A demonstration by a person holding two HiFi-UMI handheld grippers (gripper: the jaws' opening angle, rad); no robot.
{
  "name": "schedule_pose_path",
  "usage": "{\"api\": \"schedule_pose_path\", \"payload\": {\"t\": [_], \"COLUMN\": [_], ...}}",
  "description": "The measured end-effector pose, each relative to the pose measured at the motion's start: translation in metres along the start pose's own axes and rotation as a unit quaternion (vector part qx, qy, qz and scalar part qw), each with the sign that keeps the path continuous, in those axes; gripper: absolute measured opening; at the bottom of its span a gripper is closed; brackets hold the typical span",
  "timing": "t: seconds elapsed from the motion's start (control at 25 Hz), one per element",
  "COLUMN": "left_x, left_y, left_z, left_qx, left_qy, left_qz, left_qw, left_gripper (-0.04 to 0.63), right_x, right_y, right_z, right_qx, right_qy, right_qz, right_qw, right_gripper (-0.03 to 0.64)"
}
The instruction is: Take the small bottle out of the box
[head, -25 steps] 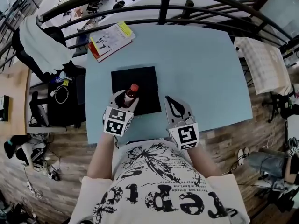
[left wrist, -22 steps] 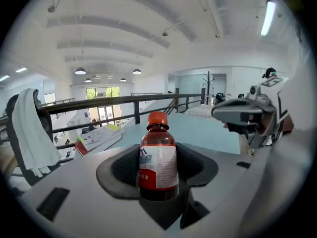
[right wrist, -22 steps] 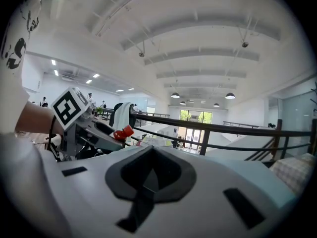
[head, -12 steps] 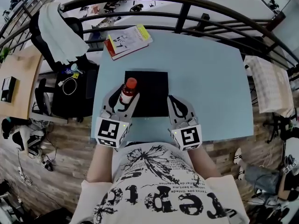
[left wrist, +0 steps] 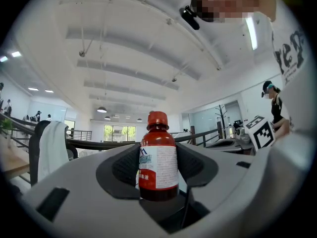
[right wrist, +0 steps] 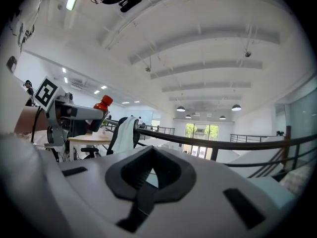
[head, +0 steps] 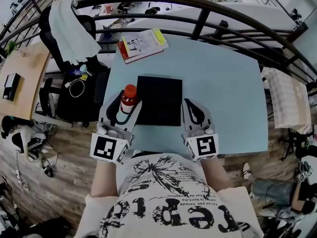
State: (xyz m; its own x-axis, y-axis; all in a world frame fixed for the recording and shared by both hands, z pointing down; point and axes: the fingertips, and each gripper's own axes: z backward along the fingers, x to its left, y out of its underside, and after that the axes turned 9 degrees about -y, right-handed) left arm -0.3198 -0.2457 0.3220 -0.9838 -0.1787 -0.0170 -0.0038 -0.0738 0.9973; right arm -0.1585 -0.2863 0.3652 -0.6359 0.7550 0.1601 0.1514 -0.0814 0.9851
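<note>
A small brown bottle (head: pixel 129 97) with a red cap and a white label stands upright between the jaws of my left gripper (head: pixel 126 104), which is shut on it. The bottle is held at the left edge of the flat black box (head: pixel 159 101), outside it, over the pale blue table (head: pixel 223 83). The left gripper view shows the bottle (left wrist: pixel 158 157) pinched between the dark pads. My right gripper (head: pixel 191 106) rests at the box's right edge, shut, with nothing in it. From the right gripper view (right wrist: pixel 148 177) the bottle's red cap (right wrist: pixel 103 103) shows at the upper left.
A book (head: pixel 142 43) with a yellow and red cover lies at the table's far left corner. A dark metal railing (head: pixel 198 6) curves round the far side. A chair draped with white cloth (head: pixel 74 31) and a black case (head: pixel 74 100) stand to the left.
My left gripper has carried the bottle leftward off the black box and a little toward me. The right gripper has stayed beside the box.
</note>
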Motion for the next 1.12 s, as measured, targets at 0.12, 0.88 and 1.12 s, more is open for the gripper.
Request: {"api": "schedule_pose_path", "payload": {"t": [0.12, 0.88, 1.12], "left_x": [-0.001, -0.018, -0.018], "left_y": [0.0, 0.012, 0.014], "left_z": [0.001, -0.008, -0.009], "left_qx": [0.001, 0.012, 0.014], "left_qy": [0.0, 0.019, 0.021], "left_qz": [0.008, 0.019, 0.018], "left_qw": [1.0, 0.9996, 0.9995], "left_gripper": [0.232, 0.232, 0.232], "right_x": [0.0, 0.001, 0.004], "right_y": [-0.001, 0.005, 0.006], "right_z": [0.001, 0.006, 0.005], "right_qx": [-0.002, 0.0, 0.001], "right_qy": [0.001, 0.009, 0.01], "right_qz": [0.002, -0.01, -0.011], "right_qw": [1.0, 1.0, 1.0], "right_gripper": [0.008, 0.008, 0.006]}}
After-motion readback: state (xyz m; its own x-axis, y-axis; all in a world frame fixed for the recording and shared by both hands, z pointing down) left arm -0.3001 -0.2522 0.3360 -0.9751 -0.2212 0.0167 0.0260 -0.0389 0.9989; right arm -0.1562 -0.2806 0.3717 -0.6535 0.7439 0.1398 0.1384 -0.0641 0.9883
